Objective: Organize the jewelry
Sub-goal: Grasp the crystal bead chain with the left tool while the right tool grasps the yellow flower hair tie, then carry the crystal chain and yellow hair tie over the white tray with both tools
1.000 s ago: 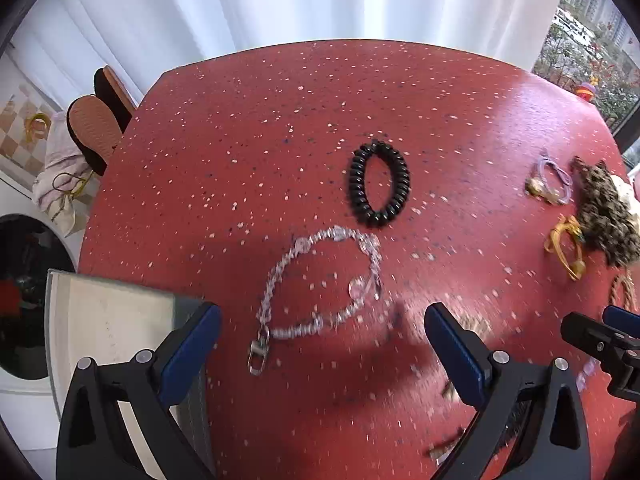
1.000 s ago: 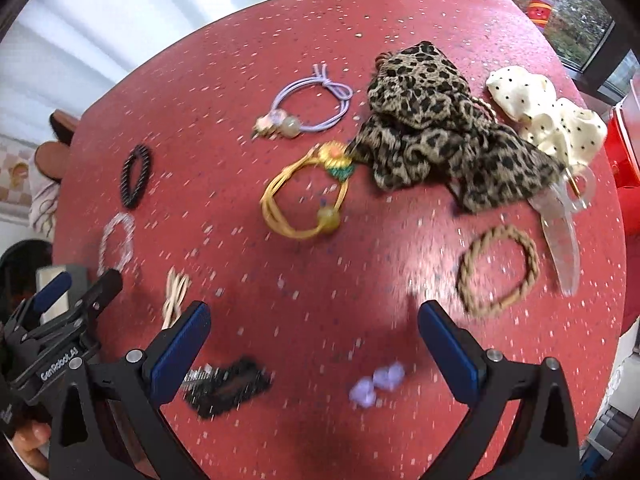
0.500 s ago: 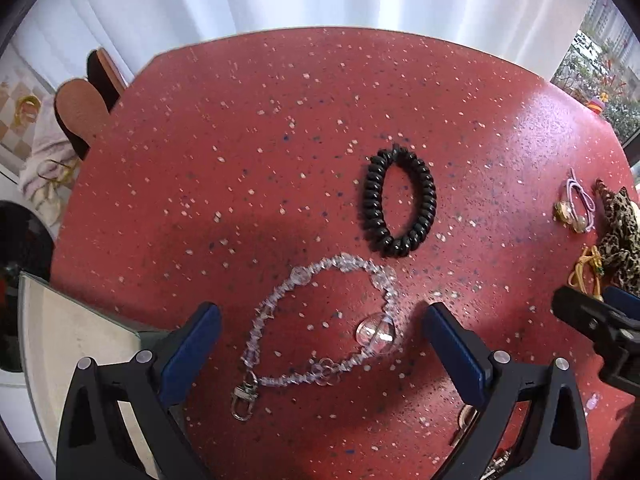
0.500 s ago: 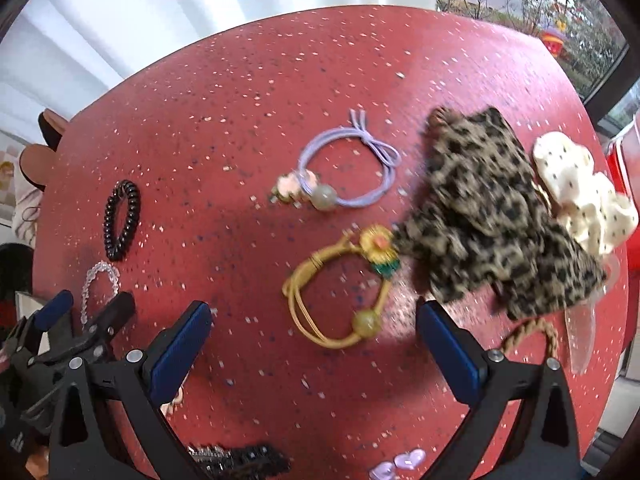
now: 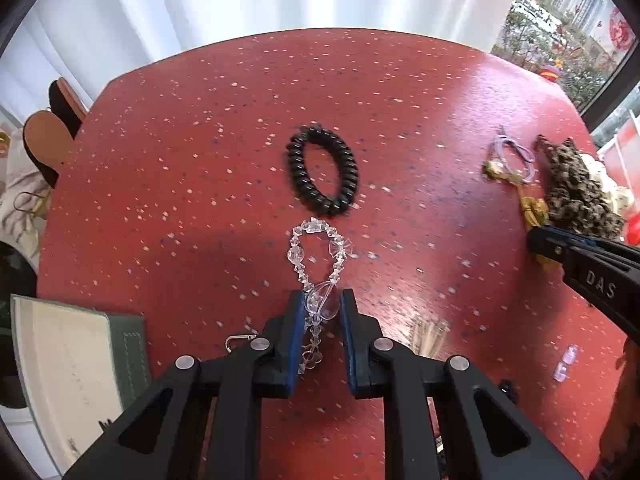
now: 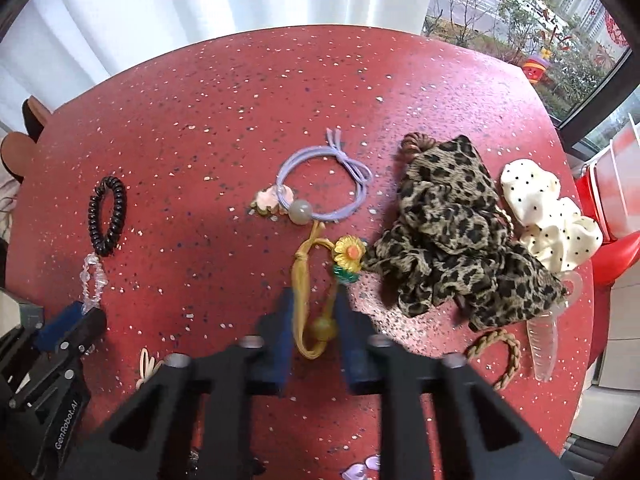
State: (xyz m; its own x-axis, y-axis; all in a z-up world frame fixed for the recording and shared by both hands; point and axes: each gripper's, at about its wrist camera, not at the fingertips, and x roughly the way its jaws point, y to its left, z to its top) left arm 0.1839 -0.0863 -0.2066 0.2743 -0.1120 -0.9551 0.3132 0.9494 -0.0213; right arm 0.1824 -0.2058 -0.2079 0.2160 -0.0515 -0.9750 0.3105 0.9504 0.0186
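Glossy red speckled tabletop (image 5: 400,92), clear glassy bead bracelet (image 5: 316,248), shiny black plastic coil tie (image 5: 322,176), soft leopard cloth scrunchie (image 6: 452,220)

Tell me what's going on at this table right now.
A person is sorting jewelry on a red table with two tools. The left hand-held gripper has just been closing on the crystal bracelet, which is pinched between its pads. The right hand-held gripper has just been closing on the yellow hair tie. Both pieces appear to rest on the table, not yet lifted.
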